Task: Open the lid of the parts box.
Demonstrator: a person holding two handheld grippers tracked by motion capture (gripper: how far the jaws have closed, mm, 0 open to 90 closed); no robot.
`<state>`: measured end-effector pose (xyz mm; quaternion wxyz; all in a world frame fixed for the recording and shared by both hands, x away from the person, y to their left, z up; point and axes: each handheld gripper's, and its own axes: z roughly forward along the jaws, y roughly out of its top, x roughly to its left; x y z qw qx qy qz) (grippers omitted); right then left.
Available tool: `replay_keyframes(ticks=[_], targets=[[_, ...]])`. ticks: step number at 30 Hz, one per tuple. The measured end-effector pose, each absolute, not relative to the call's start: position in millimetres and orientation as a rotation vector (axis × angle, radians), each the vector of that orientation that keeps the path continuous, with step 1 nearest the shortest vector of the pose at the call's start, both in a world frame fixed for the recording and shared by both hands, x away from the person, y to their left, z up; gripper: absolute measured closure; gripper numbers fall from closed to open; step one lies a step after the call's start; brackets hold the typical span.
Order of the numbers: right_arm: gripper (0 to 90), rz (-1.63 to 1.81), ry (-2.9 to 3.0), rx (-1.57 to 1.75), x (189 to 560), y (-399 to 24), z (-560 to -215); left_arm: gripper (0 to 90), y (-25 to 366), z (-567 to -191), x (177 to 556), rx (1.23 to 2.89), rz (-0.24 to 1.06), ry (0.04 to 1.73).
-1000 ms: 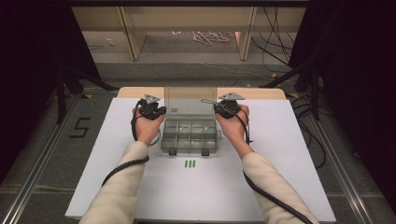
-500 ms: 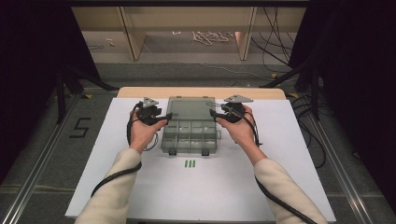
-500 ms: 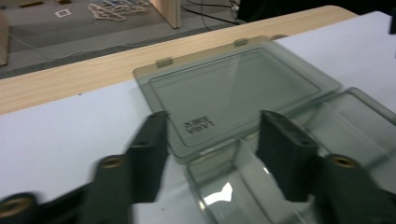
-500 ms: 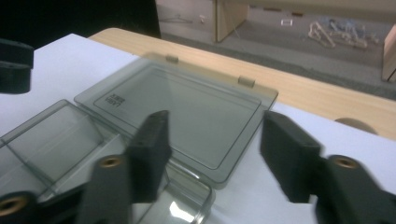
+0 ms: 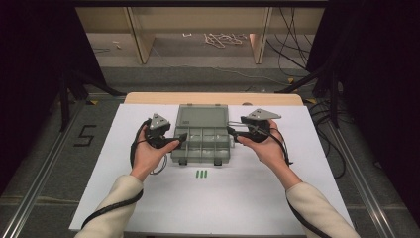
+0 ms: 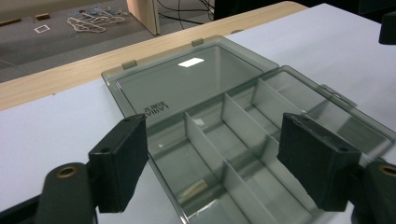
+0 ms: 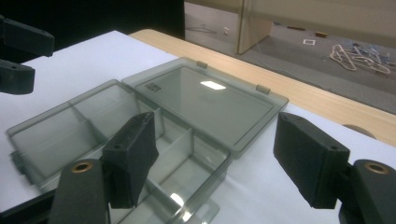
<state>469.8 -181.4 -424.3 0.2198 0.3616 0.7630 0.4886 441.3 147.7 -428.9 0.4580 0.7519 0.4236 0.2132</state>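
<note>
High view: a grey compartment box (image 5: 200, 144) lies open on the white table (image 5: 277, 198), compartments apparently empty; lid lettering unreadable. Left gripper (image 5: 181, 137) and right gripper (image 5: 231, 130), jaws just opened wide, flank it.

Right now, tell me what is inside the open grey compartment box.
The compartment box shows only bare dividers and floor; no parts lie in the compartments seen. The corners behind the left gripper are covered.

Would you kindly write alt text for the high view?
A person's left tool and right tool, both open, flank an open grey compartment box on a white table. Its lid lies flat behind; small green pieces sit in front.
</note>
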Motion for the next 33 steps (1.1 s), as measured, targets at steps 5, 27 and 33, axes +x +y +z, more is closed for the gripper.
replay_keyframes(ticks=[5, 27, 33], targets=[[30.0, 1.381, 2.108, 0.982, 453.8, -193.1, -423.3, 24.5, 148.6, -429.7, 422.0, 1.86, 0.529, 1.03], [30.0, 1.463, 2.11, 0.902, 379.4, -230.7, -431.9, 27.7, 154.7, -441.6, 356.3, 1.906, 0.521, 0.943], [29.8, 1.468, 2.104, 0.911, 368.0, -243.1, -430.4, 27.9, 160.9, -439.1, 355.6, 1.892, 0.555, 0.951]])
